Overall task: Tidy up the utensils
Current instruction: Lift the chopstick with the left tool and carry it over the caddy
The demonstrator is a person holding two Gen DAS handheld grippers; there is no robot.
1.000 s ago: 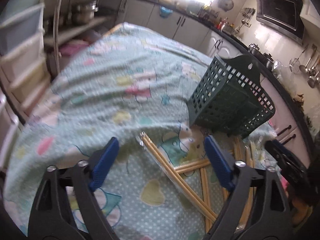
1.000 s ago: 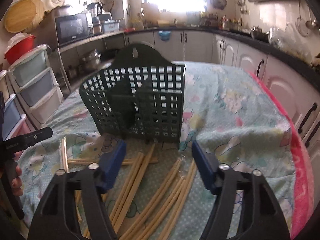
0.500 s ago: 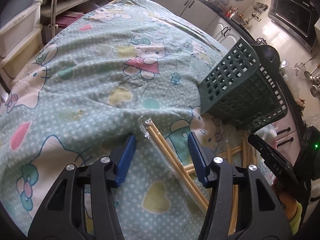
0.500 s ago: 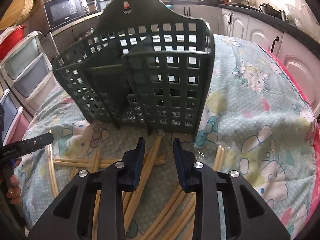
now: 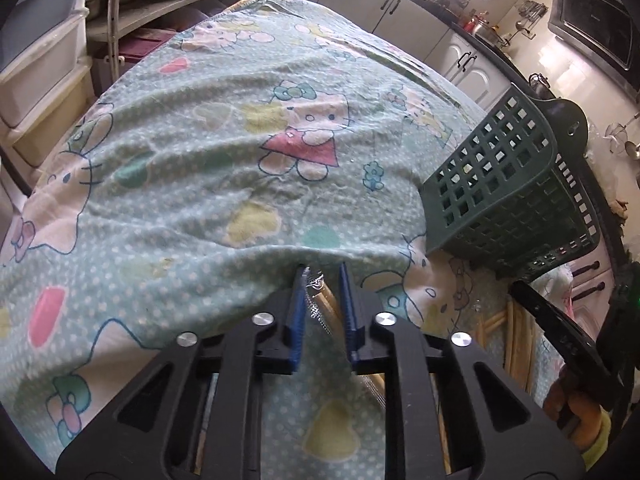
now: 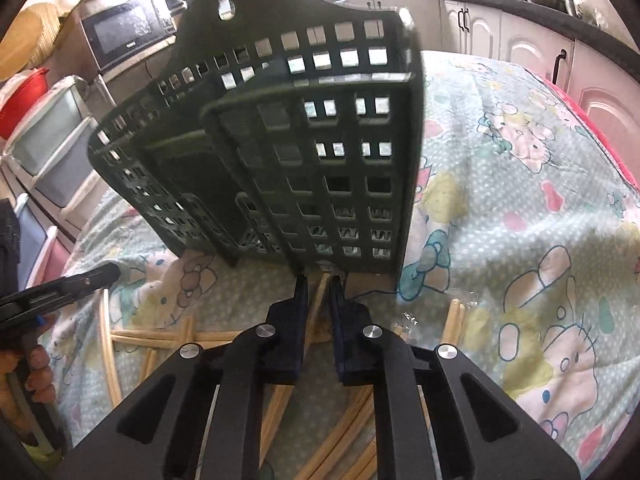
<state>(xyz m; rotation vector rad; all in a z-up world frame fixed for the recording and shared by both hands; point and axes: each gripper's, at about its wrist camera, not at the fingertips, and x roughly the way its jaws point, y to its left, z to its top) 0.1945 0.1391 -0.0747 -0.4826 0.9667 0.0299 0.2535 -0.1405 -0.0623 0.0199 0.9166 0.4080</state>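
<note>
Several pairs of wooden chopsticks in clear wrappers lie on the patterned cloth. My left gripper (image 5: 322, 280) is shut on the tip of one wrapped pair (image 5: 320, 300). My right gripper (image 6: 319, 282) is shut on another wrapped pair (image 6: 316, 308), right at the foot of the dark green slotted utensil basket (image 6: 280, 140). The basket stands upright on the cloth and also shows at the right of the left wrist view (image 5: 508, 184). More loose chopsticks (image 6: 132, 336) lie to the left of my right gripper.
The table carries a mint cartoon-print cloth (image 5: 240, 140). Kitchen cabinets (image 6: 500, 36), a microwave (image 6: 128, 32) and plastic drawers (image 5: 36, 60) surround it. The other gripper shows at the left edge of the right wrist view (image 6: 56, 288).
Both grippers moved forward and down and closed from wide open onto chopstick pairs. The right one came close up to the basket.
</note>
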